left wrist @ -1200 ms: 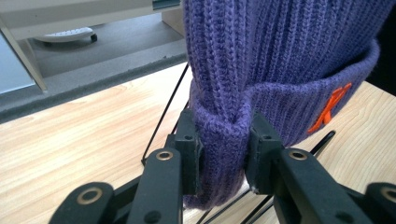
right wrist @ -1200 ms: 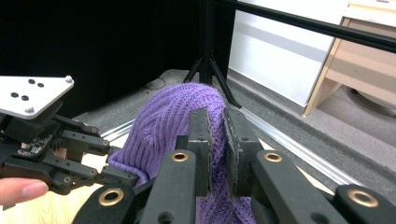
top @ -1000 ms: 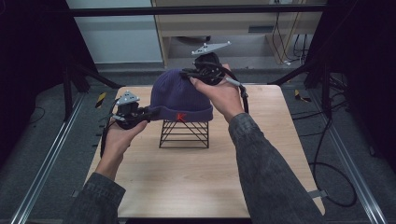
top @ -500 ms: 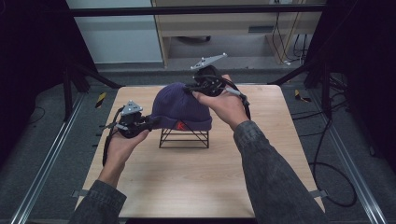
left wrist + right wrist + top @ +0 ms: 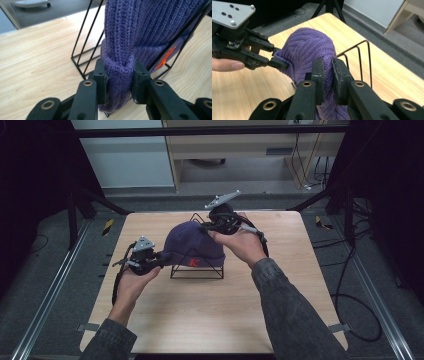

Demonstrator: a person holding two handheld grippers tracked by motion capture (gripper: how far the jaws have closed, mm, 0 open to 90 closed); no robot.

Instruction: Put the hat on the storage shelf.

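A purple knit hat (image 5: pixel 192 242) with an orange label (image 5: pixel 166 58) is draped over a black wire rack (image 5: pixel 197 272) in the middle of the wooden table (image 5: pixel 200 320). My left gripper (image 5: pixel 159 261) holds the hat's left brim. In the left gripper view the left gripper (image 5: pixel 119 71) is shut on the folded brim of the hat (image 5: pixel 140 27), beside the rack's wires (image 5: pixel 85 37). My right gripper (image 5: pixel 210 225) grips the hat's far right side. In the right gripper view it (image 5: pixel 328 67) pinches a fold of the hat (image 5: pixel 307 47), with the left gripper (image 5: pixel 282 65) opposite.
The rack's bare wire loops (image 5: pixel 362 57) stick out past the hat toward the table's far edge. A pale cabinet (image 5: pixel 240 150) stands beyond the table. Black frame legs (image 5: pixel 80 205) and cables (image 5: pixel 345 285) flank it on the floor.
Both hands have come down with the hat, which now sits lower over the wire rack. Both grips stay the same.
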